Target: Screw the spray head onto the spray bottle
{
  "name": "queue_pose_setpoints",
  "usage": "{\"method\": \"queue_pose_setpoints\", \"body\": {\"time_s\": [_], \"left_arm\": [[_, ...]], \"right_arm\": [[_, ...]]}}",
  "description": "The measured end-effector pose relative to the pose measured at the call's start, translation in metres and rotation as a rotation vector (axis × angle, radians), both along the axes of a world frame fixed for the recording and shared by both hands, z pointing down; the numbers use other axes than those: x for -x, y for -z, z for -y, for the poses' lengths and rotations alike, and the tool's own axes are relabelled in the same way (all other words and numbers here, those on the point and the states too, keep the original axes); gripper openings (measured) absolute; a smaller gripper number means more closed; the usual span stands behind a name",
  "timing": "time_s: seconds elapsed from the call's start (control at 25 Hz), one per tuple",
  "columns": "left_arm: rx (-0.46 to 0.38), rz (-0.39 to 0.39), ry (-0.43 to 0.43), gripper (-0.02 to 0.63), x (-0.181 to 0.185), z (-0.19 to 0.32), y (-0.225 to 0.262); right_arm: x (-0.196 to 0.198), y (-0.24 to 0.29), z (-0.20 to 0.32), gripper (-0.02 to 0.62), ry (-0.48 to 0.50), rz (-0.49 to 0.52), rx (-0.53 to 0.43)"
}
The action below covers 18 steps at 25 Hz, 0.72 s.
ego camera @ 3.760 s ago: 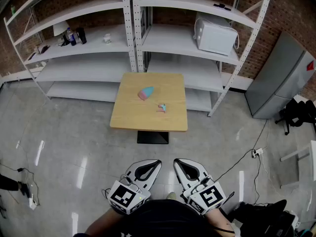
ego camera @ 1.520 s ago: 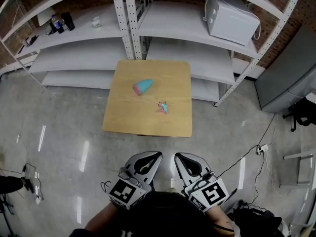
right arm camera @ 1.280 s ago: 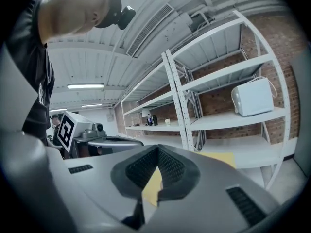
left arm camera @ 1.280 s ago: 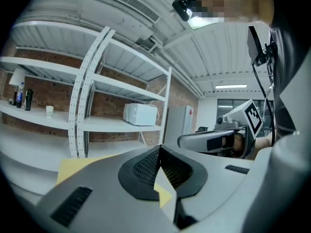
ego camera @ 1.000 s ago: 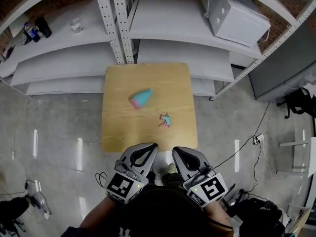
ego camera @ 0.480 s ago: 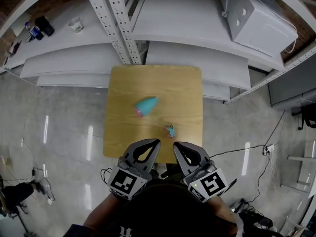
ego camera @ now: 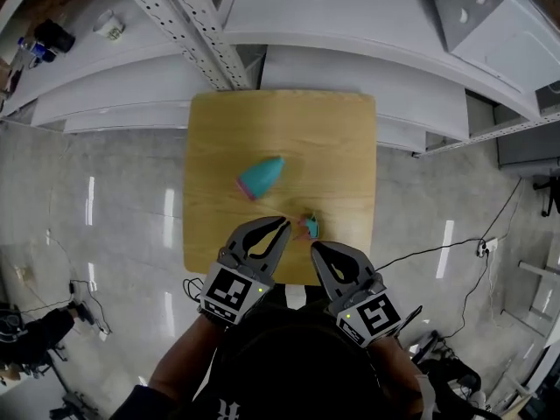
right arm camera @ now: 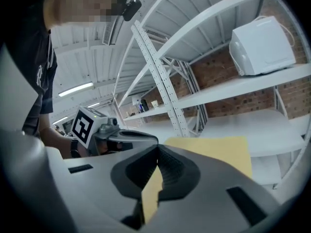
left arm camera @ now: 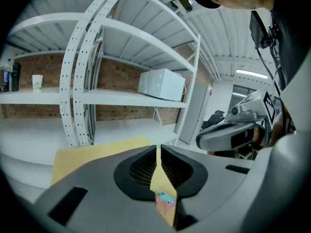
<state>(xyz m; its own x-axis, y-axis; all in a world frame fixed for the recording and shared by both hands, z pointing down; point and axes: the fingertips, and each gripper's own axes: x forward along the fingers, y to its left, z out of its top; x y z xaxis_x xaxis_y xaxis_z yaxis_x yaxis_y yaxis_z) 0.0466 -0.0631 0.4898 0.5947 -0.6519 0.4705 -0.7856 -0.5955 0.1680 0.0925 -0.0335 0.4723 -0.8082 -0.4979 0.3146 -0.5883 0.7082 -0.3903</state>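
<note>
One spray head [ego camera: 308,227] lies just beyond the closed fingers [ego camera: 265,224] (spray bottle [ego camera: 261,177] farther).

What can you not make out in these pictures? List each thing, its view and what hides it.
1. Spray head, head view: too small to read its trigger or thread. The left gripper view shows only a sliver through the slit between its jaws.
2. Spray bottle, both gripper views: hidden behind the gripper bodies.
3. Table's near edge, head view: partly covered by left gripper and right gripper.

Square wooden table [ego camera: 280,129], white metal shelving [ego camera: 350,20], glossy grey floor [ego camera: 114,234], brick wall [left arm camera: 116,75]
</note>
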Motion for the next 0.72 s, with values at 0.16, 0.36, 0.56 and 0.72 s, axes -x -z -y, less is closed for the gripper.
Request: {"method": "queue_pose_setpoints", "body": {"time_s": [0.16,0.36,0.56,0.72], "left_arm": [[0.052,0.047,-0.025,0.008,0.017,0.029,-0.045],[0.105,0.127,-0.006,0.058,0.047,0.063,-0.098],[0.161,0.294,-0.024,0.158,0.074,0.083,-0.140],[0.212,0.396,-0.065,0.206,0.086,0.088,-0.168]], "right_arm": [[0.011,-0.044,0.003,0.003,0.000,-0.029,0.074],[0.019,-0.095,0.006,0.003,-0.019,-0.081,0.149],[0.013,-0.139,0.002,0.003,-0.049,-0.146,0.221],[0.009,-0.162,-0.002,0.003,-0.060,-0.176,0.269]]}}
